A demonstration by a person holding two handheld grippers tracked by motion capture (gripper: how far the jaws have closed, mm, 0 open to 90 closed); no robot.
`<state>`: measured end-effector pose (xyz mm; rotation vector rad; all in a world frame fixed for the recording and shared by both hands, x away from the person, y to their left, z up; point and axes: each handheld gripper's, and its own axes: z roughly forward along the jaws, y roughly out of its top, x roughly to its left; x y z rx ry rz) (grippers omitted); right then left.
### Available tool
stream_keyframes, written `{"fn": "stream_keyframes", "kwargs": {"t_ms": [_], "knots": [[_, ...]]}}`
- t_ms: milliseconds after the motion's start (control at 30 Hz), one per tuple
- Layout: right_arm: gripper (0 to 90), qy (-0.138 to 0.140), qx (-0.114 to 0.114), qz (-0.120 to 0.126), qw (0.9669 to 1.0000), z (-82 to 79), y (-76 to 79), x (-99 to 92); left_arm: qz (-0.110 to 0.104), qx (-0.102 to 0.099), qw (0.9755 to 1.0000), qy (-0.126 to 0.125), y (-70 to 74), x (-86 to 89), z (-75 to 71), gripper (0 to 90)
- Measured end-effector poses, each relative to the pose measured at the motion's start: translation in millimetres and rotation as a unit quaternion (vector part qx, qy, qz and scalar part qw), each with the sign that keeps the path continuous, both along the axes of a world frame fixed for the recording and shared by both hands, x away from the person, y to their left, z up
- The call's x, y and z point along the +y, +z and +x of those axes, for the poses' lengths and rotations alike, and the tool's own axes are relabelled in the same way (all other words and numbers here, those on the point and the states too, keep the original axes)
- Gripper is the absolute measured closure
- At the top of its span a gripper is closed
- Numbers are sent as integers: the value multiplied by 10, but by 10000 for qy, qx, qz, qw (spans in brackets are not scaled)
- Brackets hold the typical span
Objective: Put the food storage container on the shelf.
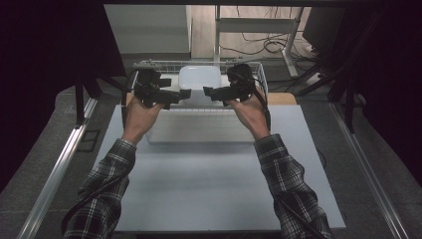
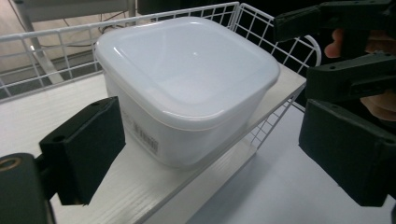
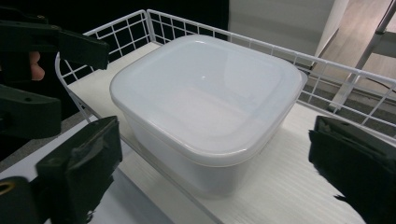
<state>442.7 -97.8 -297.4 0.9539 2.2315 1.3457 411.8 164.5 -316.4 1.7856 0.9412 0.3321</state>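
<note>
At the near edge of the pale surface [image 1: 219,189], 2 forearms in plaid sleeves [image 1: 107,184] come in from below and reach toward the far edge, each hand holding 1 black claw.

The left claw [image 1: 183,93] is gripped in the left hand [image 1: 142,117] and points inward toward the middle of the surface's far edge. In the left gripper view its 2 jaws stand wide apart with nothing pressed between them; the pads touch nothing.

The right claw [image 1: 209,92], in the right hand [image 1: 249,112], points inward from the other side, so the 2 claw tips face each other with a small gap between them. In the right gripper view its jaws are likewise spread wide and clear of the box walls, holding nothing.

Just beyond the claws, at the middle of the far edge, a white wire basket [image 1: 149,63] sits on a light wood-grain board [image 2: 140,186]. Inside it stands a white plastic container [image 1: 199,77] with rounded corners, upright, its snap-on lid [image 2: 187,60] in place. A small printed label [image 2: 145,139] shows on one side wall. The container stands free on the board, flanked by both claws but touched by neither.

Beyond the far edge lie a wooden floor with loose cables [image 1: 263,45] and the metal legs of a white frame [image 1: 217,30].
</note>
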Motion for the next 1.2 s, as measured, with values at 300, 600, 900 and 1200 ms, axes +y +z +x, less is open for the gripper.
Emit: {"fn": "stream_keyframes", "kwargs": {"t_ms": [300,600,900,1200], "knots": [[0,83,-79,-148,9998,-64,-63,-22,169,-211,9995,-173,-118,10,-87,32],[0,155,-77,-187,9997,-117,-132,-72,56,-310,9994,-140,-158,54,-167,28],[0,216,-99,-229,9995,-207,-221,-104,239,-334,9989,-245,-267,41,-275,37],[0,226,-155,-248,9993,-317,-305,-194,290,-351,9986,-251,-355,47,-417,55]]}}
